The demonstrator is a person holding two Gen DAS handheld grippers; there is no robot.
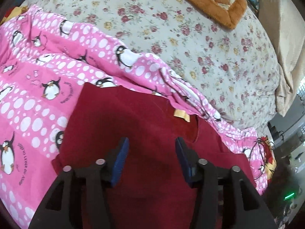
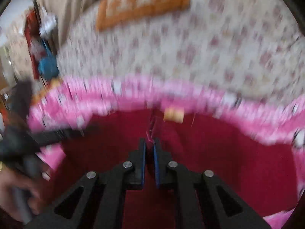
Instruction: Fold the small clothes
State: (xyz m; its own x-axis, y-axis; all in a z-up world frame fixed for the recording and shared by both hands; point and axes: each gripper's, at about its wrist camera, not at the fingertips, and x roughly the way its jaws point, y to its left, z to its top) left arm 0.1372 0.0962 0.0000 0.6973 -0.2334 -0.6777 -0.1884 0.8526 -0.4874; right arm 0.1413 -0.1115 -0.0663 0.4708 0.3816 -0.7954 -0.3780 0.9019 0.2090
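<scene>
A dark red garment with a small yellow neck label lies spread on a pink penguin-print blanket. My left gripper is open just above the red cloth, near its collar, with nothing between the blue pads. In the blurred right wrist view, my right gripper is nearly shut, with a thin fold of the red garment pinched between its pads below the yellow label. The left gripper's arm and the hand holding it show at the left.
The pink blanket lies on a floral bedsheet. An orange quilted cushion sits at the far side of the bed, also in the right wrist view. A beige curtain hangs at the right. Clutter stands beside the bed.
</scene>
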